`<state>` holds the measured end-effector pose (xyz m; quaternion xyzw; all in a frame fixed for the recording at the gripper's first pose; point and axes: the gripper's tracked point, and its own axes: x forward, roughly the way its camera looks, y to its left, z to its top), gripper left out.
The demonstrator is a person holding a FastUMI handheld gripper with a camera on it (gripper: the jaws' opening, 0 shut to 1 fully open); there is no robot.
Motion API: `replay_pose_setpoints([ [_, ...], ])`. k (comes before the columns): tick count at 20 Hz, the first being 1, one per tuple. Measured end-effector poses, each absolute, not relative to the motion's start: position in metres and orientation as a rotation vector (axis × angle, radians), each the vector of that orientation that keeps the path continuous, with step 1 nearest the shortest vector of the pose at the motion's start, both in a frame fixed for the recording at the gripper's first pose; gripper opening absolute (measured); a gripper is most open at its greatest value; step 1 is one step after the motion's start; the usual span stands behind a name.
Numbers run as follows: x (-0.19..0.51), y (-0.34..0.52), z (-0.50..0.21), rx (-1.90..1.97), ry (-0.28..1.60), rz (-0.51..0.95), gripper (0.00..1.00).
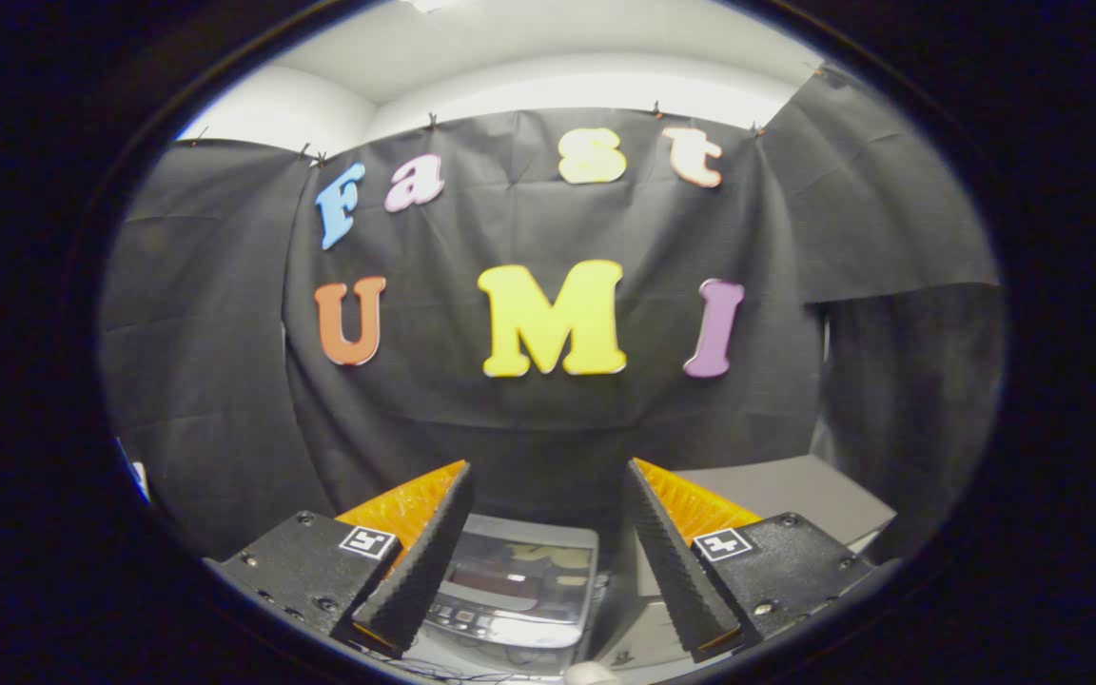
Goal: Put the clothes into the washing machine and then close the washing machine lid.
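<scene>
Gripper (pixel 548 480) held up in the air, fingers spread wide apart, nothing between them. Below, seen through the gap between the fingers, toward six o'clock: washing machine (pixel 519 590), its glassy lid (pixel 521 576) lying flat and closed, a row of buttons (pixel 460 620) along the near edge. At about four o'clock from the machine, behind the right finger: grey table (pixel 795 495). Beyond the fingers, toward twelve o'clock: black cloth wall (pixel 548 428), a pale ceiling above it. No clothes to be made out here.
</scene>
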<state>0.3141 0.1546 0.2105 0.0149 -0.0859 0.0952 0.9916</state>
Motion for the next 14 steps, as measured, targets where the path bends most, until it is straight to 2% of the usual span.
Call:
replay_pose_setpoints([
  [3,0.286,0.086,0.199,0.028,-0.214,0.116,1.0],
  [7,0.255,0.004,0.157,0.056,-0.179,0.016,1.0],
  [14,0.202,-0.089,0.056,0.084,-0.093,-0.032,1.0],
])
